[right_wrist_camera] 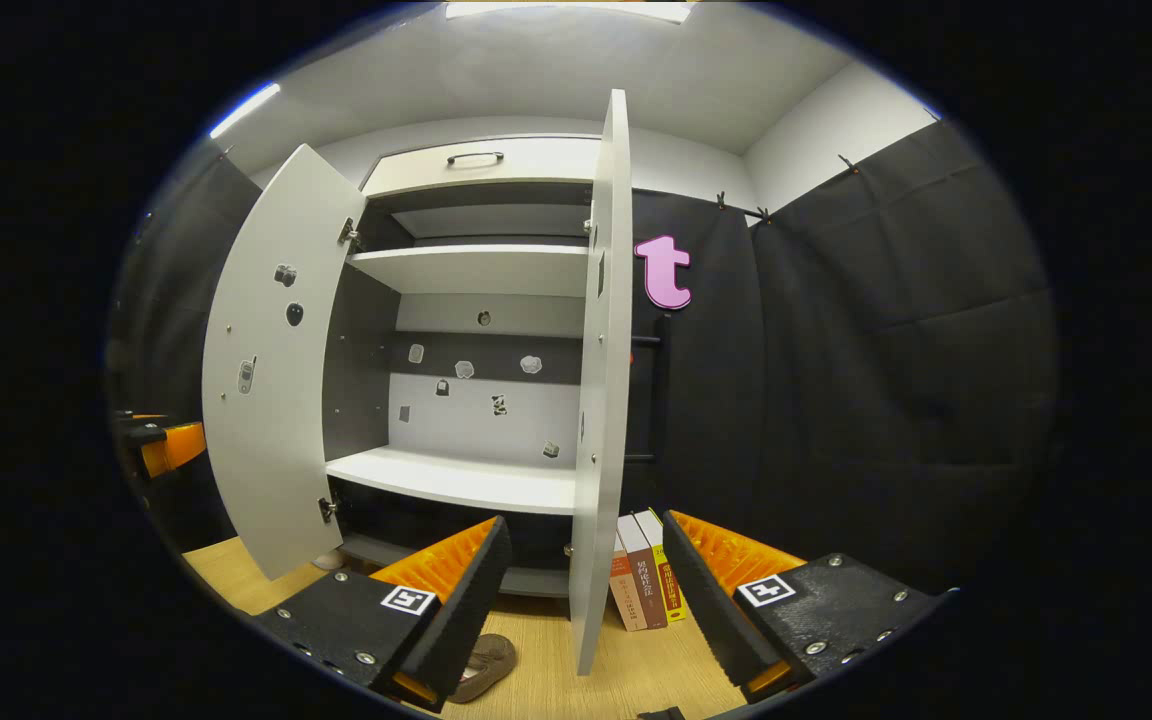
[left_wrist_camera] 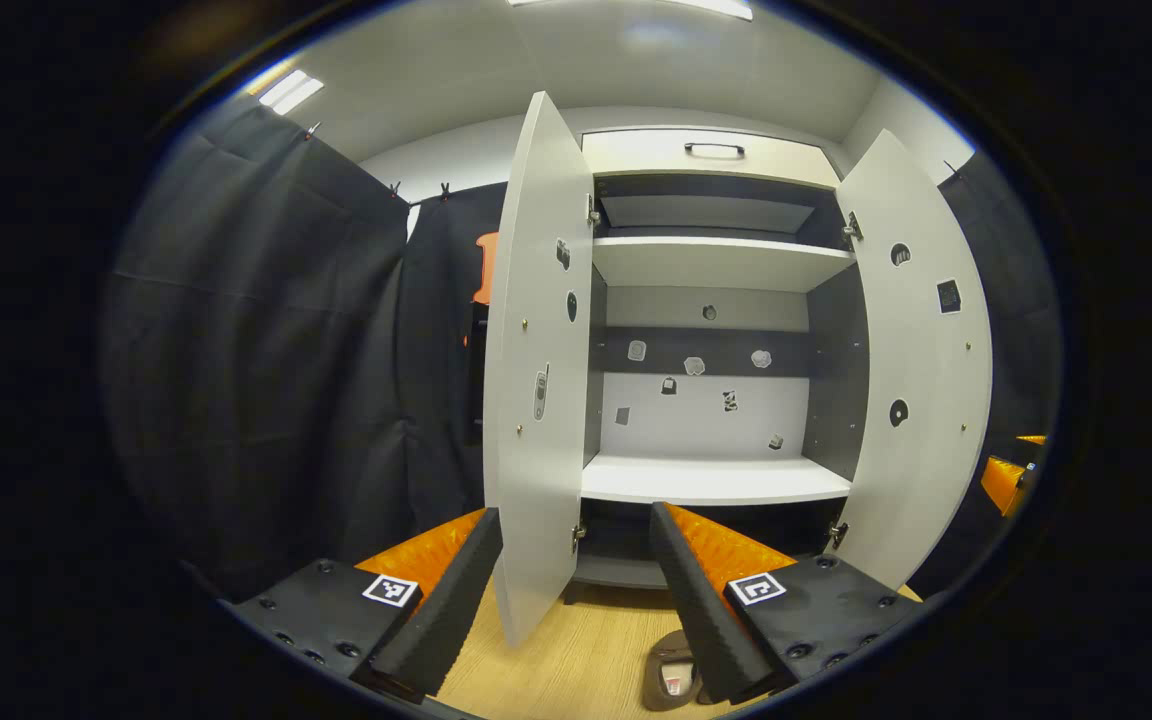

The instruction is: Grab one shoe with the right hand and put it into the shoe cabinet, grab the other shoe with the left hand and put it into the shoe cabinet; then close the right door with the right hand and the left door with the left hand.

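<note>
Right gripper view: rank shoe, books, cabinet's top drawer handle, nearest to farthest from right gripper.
From the right gripper:
1. Shoe, on the floor by its left finger.
2. Books, standing beyond the right door's edge.
3. Drawer handle, atop the cabinet.

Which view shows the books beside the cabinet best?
The right gripper view: the books stand upright on the floor just right of the open right door, spines facing the camera. In the left gripper view I cannot find them; the right door covers that side of the cabinet.
</note>
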The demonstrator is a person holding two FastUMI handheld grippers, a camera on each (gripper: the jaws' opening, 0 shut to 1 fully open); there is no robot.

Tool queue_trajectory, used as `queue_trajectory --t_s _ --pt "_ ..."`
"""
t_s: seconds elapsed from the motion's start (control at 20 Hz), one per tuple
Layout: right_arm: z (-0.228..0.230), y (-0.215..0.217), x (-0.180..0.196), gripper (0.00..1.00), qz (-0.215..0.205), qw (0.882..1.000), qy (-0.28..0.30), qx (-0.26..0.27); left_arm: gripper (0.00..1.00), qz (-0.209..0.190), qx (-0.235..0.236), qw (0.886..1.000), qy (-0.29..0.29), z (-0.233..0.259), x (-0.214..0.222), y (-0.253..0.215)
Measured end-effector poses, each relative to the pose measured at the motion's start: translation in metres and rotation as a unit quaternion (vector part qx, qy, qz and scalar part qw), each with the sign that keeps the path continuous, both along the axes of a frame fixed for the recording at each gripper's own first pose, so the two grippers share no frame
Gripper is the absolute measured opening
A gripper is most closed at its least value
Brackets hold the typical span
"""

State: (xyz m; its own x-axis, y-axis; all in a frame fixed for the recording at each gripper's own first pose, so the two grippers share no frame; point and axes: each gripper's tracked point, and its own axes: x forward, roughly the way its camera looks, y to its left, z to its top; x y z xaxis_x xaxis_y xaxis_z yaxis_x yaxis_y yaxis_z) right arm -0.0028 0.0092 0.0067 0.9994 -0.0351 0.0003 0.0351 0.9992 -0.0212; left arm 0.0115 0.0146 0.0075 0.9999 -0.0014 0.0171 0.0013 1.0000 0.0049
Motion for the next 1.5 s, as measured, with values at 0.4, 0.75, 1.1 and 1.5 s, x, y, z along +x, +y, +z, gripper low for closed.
queue_trajectory --t_s 0.4,0.75,1.1,1.5 --pt "0.004 0.026 -0.010 0.94 -0.035 0.999 0.011 0.003 0.97 -0.021 -0.003 1.000 -0.006 0.002 0.016 0.030" --pt "-0.046 0.072 -0.010 0.94 -0.053 0.997 0.058 0.016 0.95 -0.052 0.003 0.998 -0.019 -0.003 0.033 0.044" --pt "-0.192 0.111 0.015 0.94 -0.041 0.978 0.202 0.028 0.97 -0.066 -0.009 0.998 -0.016 -0.007 0.038 0.051" --pt "-0.353 0.123 0.036 0.94 -0.037 0.932 0.359 0.035 0.94 -0.043 -0.004 0.999 0.003 -0.024 0.041 0.073"
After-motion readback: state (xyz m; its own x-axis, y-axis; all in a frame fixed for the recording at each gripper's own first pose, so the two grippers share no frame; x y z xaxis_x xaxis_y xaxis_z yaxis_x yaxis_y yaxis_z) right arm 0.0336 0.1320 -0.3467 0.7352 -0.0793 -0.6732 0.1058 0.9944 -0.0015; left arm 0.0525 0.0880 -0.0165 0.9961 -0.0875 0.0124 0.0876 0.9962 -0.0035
